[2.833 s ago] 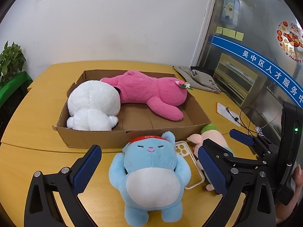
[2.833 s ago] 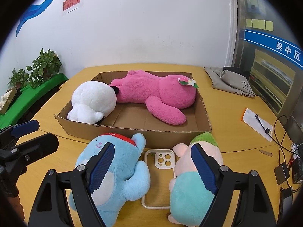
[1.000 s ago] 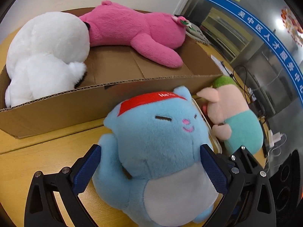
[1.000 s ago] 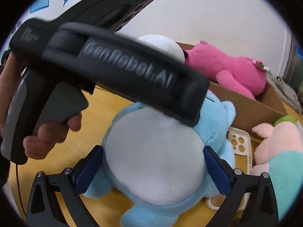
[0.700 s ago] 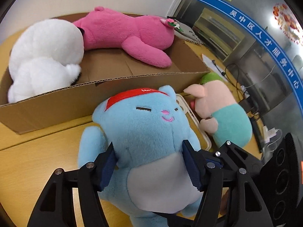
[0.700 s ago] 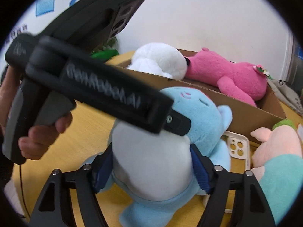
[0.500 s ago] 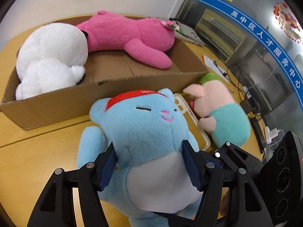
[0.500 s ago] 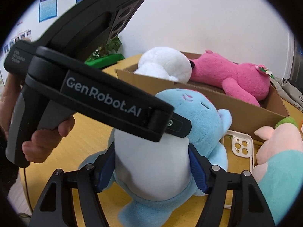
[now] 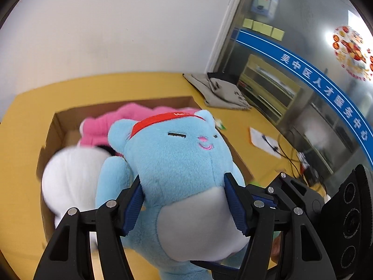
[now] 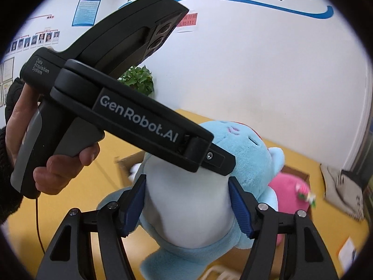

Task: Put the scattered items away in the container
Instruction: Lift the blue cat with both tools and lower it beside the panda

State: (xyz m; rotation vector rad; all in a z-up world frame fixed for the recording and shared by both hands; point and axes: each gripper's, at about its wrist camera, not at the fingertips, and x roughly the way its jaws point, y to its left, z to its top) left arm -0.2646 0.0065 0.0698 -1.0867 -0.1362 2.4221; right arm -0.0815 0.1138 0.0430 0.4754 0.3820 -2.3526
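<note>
Done — pink plush (image 9: 130, 116), white plush (image 9: 72, 182) lie in our box (image 9: 58, 121) | now — left claw (image 9: 184, 203), right claw (image 10: 186, 206) both clamped on blue plush (image 9: 177, 161), clear of desk (image 9: 25, 116) | left — box it.

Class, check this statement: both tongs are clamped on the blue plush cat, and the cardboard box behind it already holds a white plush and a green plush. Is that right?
Not quite. The second toy in the cardboard box is a pink plush, not green, as the left wrist view shows. Both the left tongs and right tongs do clamp the blue plush cat, and the white plush is there.
</note>
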